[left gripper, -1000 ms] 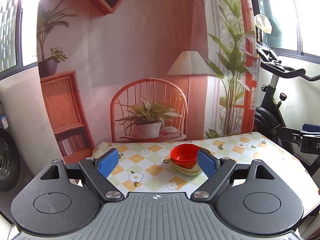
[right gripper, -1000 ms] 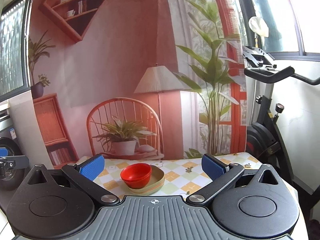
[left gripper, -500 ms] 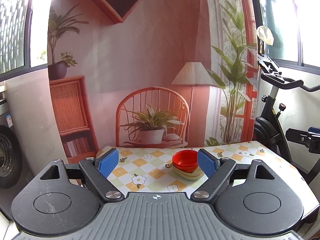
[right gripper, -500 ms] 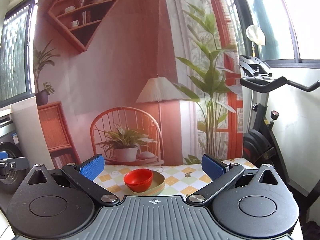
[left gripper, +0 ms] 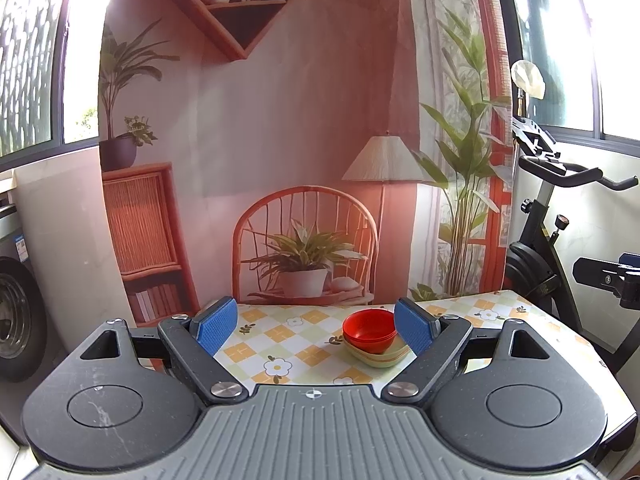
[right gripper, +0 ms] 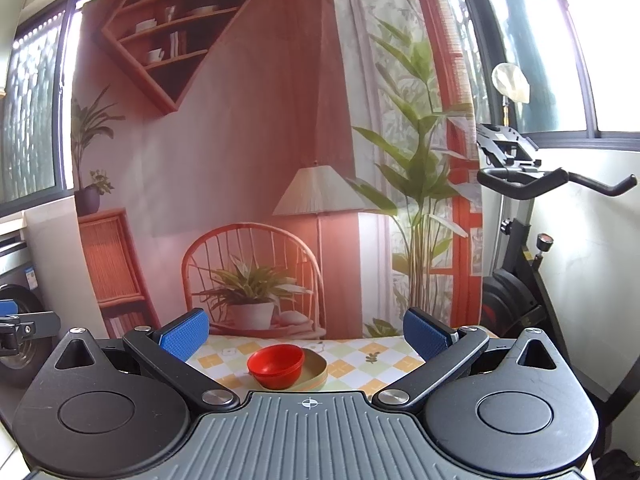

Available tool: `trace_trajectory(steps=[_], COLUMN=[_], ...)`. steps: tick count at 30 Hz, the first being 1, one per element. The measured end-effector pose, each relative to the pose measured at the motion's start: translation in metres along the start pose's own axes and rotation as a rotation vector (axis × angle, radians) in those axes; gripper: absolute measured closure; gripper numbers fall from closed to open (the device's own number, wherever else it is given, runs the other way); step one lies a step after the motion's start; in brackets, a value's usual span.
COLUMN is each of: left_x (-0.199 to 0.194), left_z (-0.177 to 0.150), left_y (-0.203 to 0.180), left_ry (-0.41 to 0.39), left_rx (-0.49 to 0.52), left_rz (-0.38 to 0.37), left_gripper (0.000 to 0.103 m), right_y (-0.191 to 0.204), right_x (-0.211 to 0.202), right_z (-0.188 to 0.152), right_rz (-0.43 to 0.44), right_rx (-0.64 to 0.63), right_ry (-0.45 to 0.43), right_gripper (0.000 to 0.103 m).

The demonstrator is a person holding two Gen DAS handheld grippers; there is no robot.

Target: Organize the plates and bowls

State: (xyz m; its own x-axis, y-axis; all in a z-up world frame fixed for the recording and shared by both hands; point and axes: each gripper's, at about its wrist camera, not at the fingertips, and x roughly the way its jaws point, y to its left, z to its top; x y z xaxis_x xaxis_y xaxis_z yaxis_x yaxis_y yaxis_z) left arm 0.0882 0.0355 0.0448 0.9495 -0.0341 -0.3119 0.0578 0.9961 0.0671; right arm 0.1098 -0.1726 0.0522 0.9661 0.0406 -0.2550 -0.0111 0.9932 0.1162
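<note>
Stacked red bowls (left gripper: pixel 369 330) sit in a pale green dish (left gripper: pixel 380 358) on the checked table (left gripper: pixel 280 344). In the right wrist view the red bowls (right gripper: pixel 276 365) and green dish (right gripper: pixel 316 368) lie low in the middle, partly hidden by the gripper body. My left gripper (left gripper: pixel 314 324) is open, held back from the table, with the stack just inside its right finger. My right gripper (right gripper: pixel 307 332) is open too, above and behind the stack. Neither holds anything.
A printed backdrop (left gripper: pixel 304 160) of a chair, lamp and plants hangs behind the table. An exercise bike (left gripper: pixel 552 216) stands at the right. The other gripper (left gripper: pixel 612 276) shows at the right edge, and a washing machine (left gripper: pixel 16 312) at the left.
Both grippers have pulled back and lifted away from the table; the bowl stack looks smaller and lower in both views. The jaws have stayed open.
</note>
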Motion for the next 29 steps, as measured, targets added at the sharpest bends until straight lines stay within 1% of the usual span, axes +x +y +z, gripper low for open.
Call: trace_trajectory(steps=[20,29], left_x=[-0.0004,0.0032], left_z=[0.0012,-0.0001], left_y=[0.0038,0.0074], left_ry=[-0.002,0.013], left_rx=[0.008,0.003], left_rz=[-0.031,-0.044], left_gripper=[0.016,0.016], right_y=[0.0055,0.0059], right_x=[-0.0055,-0.0034], right_z=[0.0034,0.0040], right_rz=[0.012,0.016], right_rx=[-0.009,-0.013], right_ry=[-0.003,0.006], right_gripper=[0.000,0.000])
